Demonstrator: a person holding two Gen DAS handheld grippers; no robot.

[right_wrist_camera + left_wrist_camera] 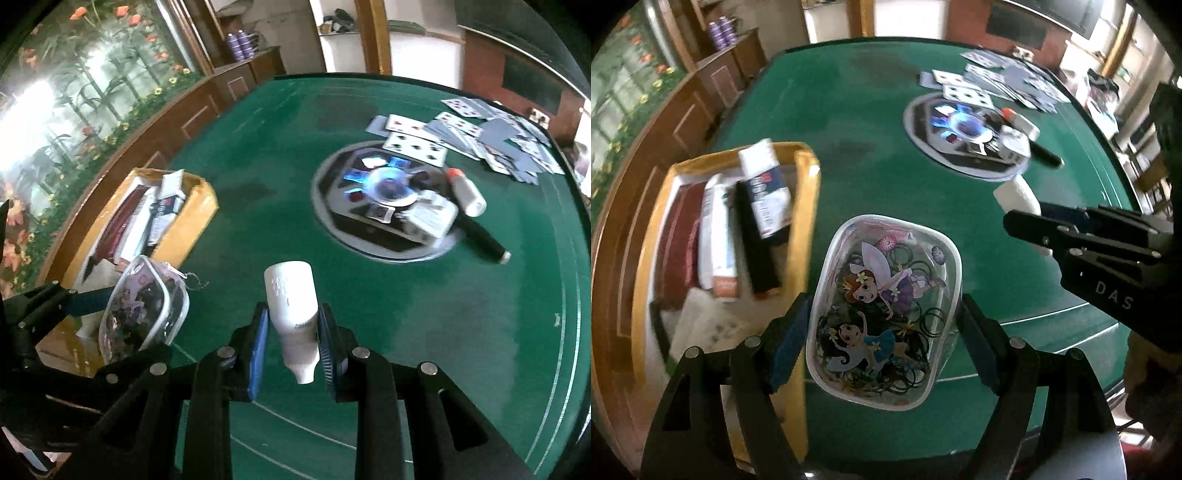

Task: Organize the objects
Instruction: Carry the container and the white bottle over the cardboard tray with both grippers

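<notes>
My left gripper (882,328) is shut on a clear pouch (882,310) printed with two fairies and full of black hair ties, held above the green table beside the yellow box (807,206). The same pouch (142,306) shows at the lower left of the right wrist view, in the left gripper (85,314). My right gripper (291,332) is shut on a small white bottle (293,310), cap end toward the camera. That white bottle (1017,195) and the right gripper (1034,218) appear at the right of the left wrist view.
The yellow box (192,218) holds upright books and packets. A round dark centre plate (373,206) on the green table (871,122) carries a white packet, with a black marker (480,236), a white tube and scattered playing cards (476,136) nearby. Wooden cabinets line the left side.
</notes>
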